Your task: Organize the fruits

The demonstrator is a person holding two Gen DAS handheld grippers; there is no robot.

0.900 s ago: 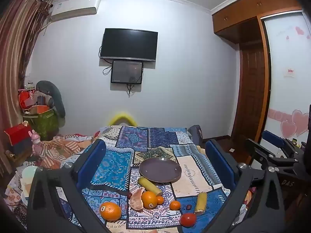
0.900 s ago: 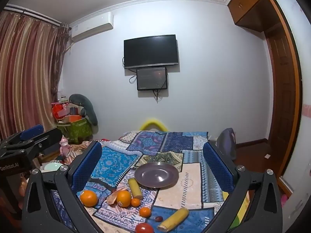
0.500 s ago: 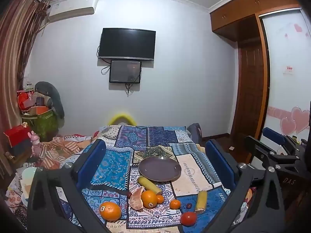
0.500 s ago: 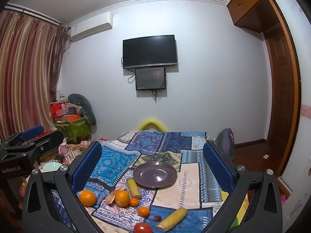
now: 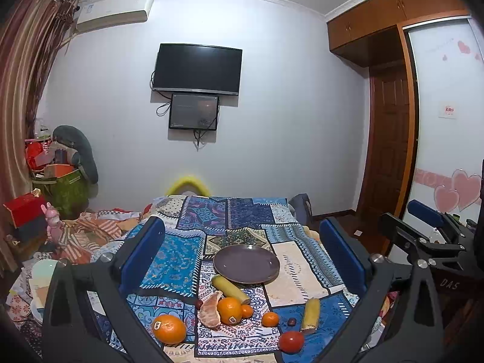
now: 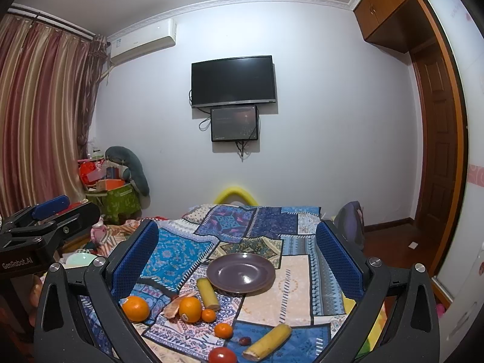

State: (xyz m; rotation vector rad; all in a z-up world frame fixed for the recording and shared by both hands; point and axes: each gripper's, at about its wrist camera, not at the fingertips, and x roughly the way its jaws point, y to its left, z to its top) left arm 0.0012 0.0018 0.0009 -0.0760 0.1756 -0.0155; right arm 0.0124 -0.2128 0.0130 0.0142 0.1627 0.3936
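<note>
A purple plate (image 5: pixel 246 263) (image 6: pixel 241 273) lies bare on the patchwork cloth. In front of it lie two banana pieces (image 5: pixel 230 289) (image 5: pixel 310 315), two oranges (image 5: pixel 168 328) (image 5: pixel 230 310), two small tangerines (image 5: pixel 269 319) (image 5: pixel 246 311), a peeled citrus segment (image 5: pixel 210 306), a tomato (image 5: pixel 290 341) and a small dark fruit (image 5: pixel 291 321). My left gripper (image 5: pixel 242 251) is open and empty, held above and behind the fruit. My right gripper (image 6: pixel 239 257) is open and empty too; the banana piece (image 6: pixel 267 341) and tomato (image 6: pixel 222 355) lie below it. Each gripper shows at the edge of the other's view.
The cloth (image 6: pixel 296 284) covers a bed that runs to the far wall with a television (image 6: pixel 233 81). Boxes and a grey cushion (image 5: pixel 77 151) pile up at the left. A wooden door (image 5: pixel 384 151) and wardrobe stand at the right.
Both grippers have drifted slightly; the scene shifts a little left in both views. Nothing was taken hold of and no fruit has moved.
</note>
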